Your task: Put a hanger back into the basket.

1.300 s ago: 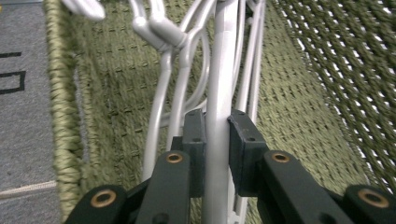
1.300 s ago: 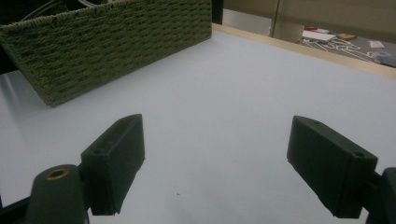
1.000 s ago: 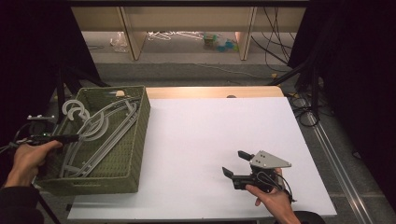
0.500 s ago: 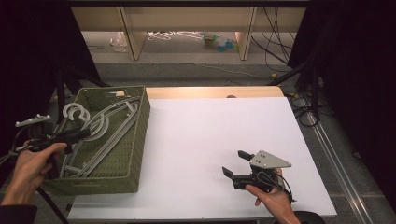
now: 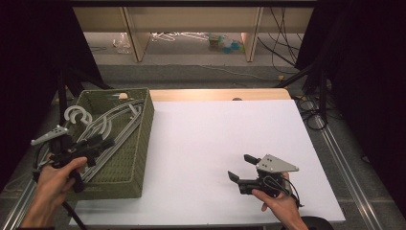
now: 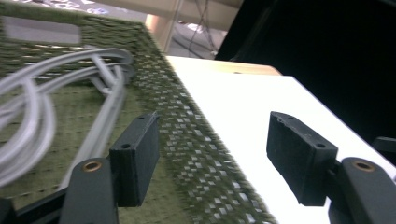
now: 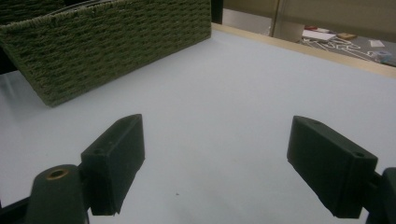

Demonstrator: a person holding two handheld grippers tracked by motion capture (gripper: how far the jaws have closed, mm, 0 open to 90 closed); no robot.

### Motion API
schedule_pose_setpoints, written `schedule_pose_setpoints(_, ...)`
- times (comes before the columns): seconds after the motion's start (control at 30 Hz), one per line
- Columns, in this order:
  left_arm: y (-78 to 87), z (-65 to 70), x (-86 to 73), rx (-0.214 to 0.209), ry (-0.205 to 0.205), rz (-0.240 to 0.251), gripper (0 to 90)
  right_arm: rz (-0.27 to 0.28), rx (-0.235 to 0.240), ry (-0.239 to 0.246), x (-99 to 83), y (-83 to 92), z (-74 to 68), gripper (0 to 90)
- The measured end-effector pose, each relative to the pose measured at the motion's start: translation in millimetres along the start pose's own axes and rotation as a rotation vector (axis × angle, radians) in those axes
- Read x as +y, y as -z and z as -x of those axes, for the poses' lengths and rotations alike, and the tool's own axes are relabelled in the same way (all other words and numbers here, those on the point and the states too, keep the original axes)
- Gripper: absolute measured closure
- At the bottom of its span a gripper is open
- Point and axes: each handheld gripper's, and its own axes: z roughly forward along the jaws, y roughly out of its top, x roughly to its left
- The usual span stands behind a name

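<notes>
Both grippers spread, nothing held: left gripper (image 5: 107,142) over basket (image 5: 139,158) rim, right gripper (image 5: 239,167) above bare table (image 5: 210,129).

We note a white-topped table (image 5: 210,143); a green woven basket (image 5: 139,143) rests on it beside the left tongs (image 5: 103,143).

Dim room, table sheet (image 5: 215,143) lit from above; basket weave (image 6: 196,154) motion-blurred

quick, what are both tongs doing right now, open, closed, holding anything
Left tongs: open, just been opening, nothing between the jaws, over the green basket of grey hangers.
Right tongs: open, holding nothing, above the white table.
</notes>
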Motion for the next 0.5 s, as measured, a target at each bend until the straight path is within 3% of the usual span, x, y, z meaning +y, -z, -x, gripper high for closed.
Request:
schedule_pose_setpoints(0.13, -4.2, 15.9, -10.3, 0.005, -0.07, -0.016, 31.4, 0.0, 0.002, -0.002, 0.4, 0.3, -0.2, 20.1)
schedule_pose_setpoints(0.27, -7.7, 30.2, -17.3, -0.04, -0.086, -0.009, 29.7, 0.008, 0.01, 0.0, -0.1, -1.5, -0.3, 20.1)
schedule_pose_setpoints(0.5, -16.2, 51.9, -26.7, -0.065, -0.126, -0.014, 27.2, 0.01, 0.01, 0.001, 0.3, -1.2, -0.4, 20.1)
